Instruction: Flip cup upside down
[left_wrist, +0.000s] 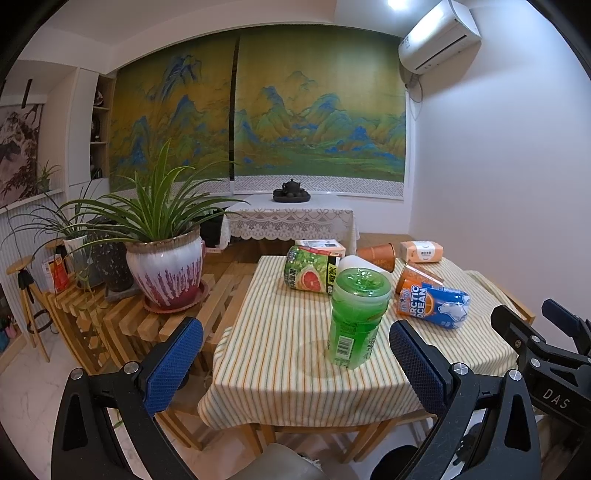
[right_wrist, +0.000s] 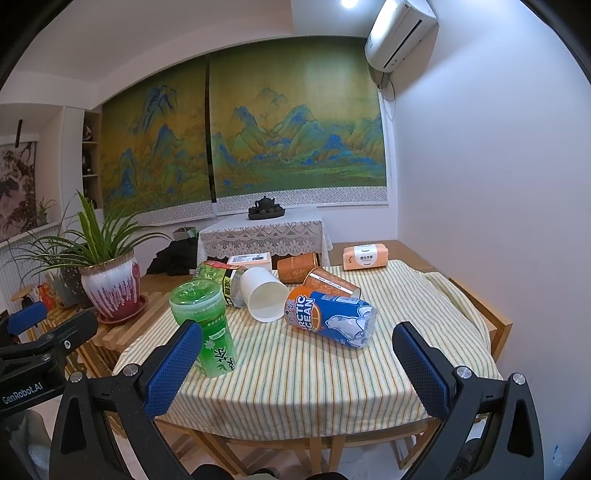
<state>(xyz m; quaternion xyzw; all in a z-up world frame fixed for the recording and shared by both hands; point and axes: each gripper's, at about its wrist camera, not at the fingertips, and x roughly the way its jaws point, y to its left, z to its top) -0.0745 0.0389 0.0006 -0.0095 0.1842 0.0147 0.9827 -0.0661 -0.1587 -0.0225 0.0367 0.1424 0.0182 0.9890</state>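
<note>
Landmark: the green cup (right_wrist: 207, 325). It stands near the front-left part of the striped tablecloth (right_wrist: 295, 376) with its base up and its printed label reading inverted, so it appears already to sit mouth-down. In the left wrist view the same green cup (left_wrist: 356, 317) shows its moulded base uppermost.

Tool state:
- Left gripper (left_wrist: 295, 365): jaws spread wide, empty, short of the green cup and not touching it.
- Right gripper (right_wrist: 297, 365): jaws spread wide, empty, to the right of the green cup and clear of it.

Other items, relative to the green cup:
- White paper cup (right_wrist: 264, 297): just behind and right, lying on its side, mouth toward the camera.
- Blue can (right_wrist: 332, 319): farther right, on its side.
- Two orange paper cups (right_wrist: 330, 282): behind the blue can, on their sides.
- Grapefruit-label container (left_wrist: 312, 273): behind, tipped over.

Task status (judgement): the flip looks complete for the green cup. If the task covers the paper cups, each remains to be gripped and set mouth-down.
</note>
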